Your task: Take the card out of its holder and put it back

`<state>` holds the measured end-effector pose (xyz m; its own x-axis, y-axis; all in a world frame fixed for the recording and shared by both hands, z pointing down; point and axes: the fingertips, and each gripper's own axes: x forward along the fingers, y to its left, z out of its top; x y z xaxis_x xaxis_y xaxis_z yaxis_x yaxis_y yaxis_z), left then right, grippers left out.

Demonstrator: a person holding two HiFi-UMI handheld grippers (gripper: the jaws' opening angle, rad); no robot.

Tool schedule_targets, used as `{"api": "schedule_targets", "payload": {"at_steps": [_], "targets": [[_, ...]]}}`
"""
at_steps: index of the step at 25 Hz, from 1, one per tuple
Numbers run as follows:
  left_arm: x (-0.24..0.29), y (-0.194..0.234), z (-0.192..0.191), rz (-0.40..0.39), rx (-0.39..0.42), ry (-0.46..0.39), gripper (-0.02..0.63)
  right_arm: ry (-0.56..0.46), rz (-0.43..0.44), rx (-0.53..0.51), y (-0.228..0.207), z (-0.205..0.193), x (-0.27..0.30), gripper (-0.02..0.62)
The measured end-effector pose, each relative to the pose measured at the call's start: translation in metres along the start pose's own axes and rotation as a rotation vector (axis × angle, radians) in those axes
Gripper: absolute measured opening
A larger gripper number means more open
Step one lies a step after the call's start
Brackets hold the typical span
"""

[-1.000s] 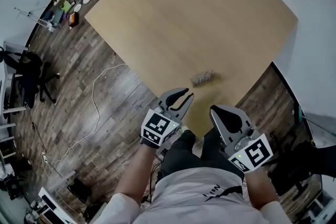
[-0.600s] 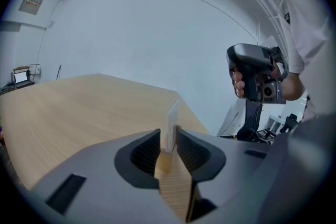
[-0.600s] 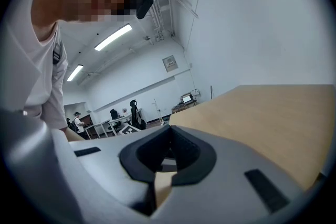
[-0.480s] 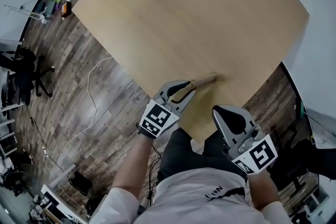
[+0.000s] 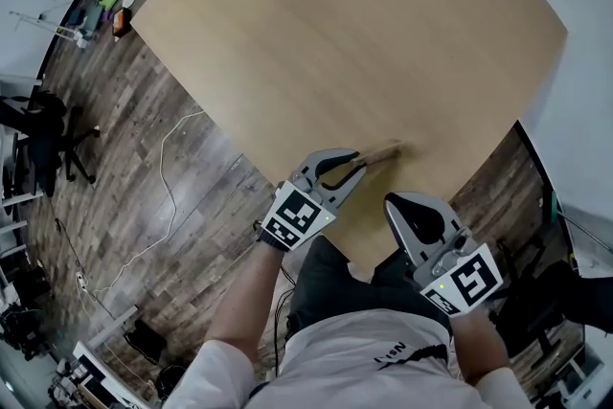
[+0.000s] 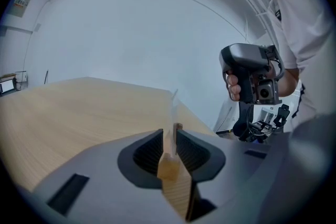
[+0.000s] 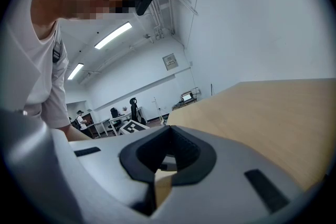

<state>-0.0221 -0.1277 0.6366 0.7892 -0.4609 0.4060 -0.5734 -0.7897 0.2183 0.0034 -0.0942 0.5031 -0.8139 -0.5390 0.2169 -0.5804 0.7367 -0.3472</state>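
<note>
Now the hold is being set up. The left gripper (image 5: 351, 164) is reached out over the near edge of the worktop (image 5: 364, 24), and its jaws are clamped on the wooden holder (image 5: 381, 151). In the left gripper view the block is seen pinched between the dark pads, with the card (image 6: 172, 113) rising out of its slot. The card is not yet out, so this is judged to be the opening step: the holder is being steadied before the pull.

The right gripper (image 5: 397, 202) is held back, near the body and apart from the holder. Its jaws are drawn together with nothing between them — only worktop shows through the slit.

For the next move, those jaws would have to be opened, carried across to the card's free upper edge and closed on the thin sheet alone, then drawn straight up along the slot. A sideways pull would likely bind it.

As for the lie of things, the holder's long axis is seen in the head view running on from the left jaws, away and to the right, roughly along the worktop's near edge. The card stands upright in it, edge-on to the left gripper view — a pale sliver. Whether the holder rests on the worktop or is lifted cannot be told.
</note>
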Motion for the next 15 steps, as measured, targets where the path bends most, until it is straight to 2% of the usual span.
{"api": "schedule_targets", "payload": {"at_steps": [5, 15], "targets": [[0.003, 0.000, 0.002, -0.006, 0.018, -0.015, 0.044, -0.005, -0.004, -0.010, -0.002, 0.002, 0.000, 0.012], [0.004, -0.008, 0.023, -0.022, 0.026, -0.047, 0.025, -0.018, -0.013, -0.005, -0.004, 0.014, -0.013, 0.012]]}}
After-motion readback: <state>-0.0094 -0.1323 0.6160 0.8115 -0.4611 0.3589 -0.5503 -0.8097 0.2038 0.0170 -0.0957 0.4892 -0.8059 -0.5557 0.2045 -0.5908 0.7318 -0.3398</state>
